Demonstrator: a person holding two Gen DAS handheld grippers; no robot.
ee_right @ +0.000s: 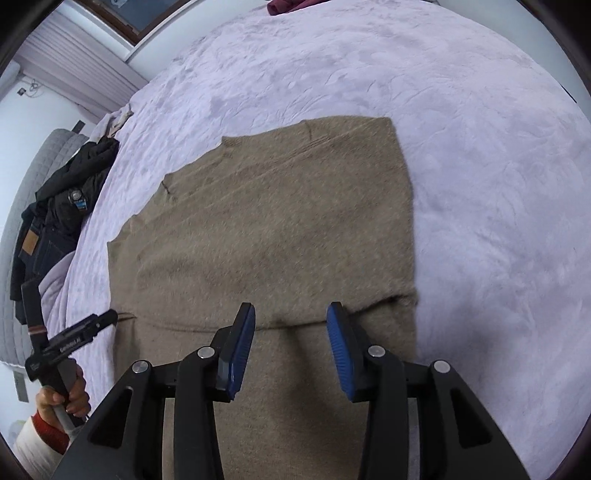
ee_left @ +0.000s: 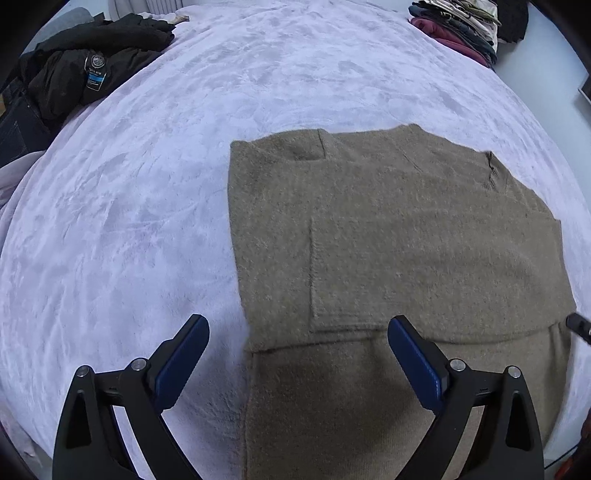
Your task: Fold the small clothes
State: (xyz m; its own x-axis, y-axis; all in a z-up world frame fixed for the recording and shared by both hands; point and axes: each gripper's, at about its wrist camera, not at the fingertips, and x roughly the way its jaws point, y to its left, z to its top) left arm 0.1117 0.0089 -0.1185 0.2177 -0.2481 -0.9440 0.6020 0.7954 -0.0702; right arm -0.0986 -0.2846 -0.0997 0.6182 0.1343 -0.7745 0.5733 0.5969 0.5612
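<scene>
Lying flat, fuzzy tan knit sweater (ee_left: 399, 236) on plush lilac blanket (ee_left: 147, 229).

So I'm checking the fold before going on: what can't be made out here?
- Sweater: its near hem runs off the bottom edge in both wrist views, behind the left claw and right claw.
- Its underside is hidden against the blanket.
- Black clothes: heaped and dark at the left wrist view's rim, pieces not separable.
- Folded stack: cut by the top edge.
</scene>
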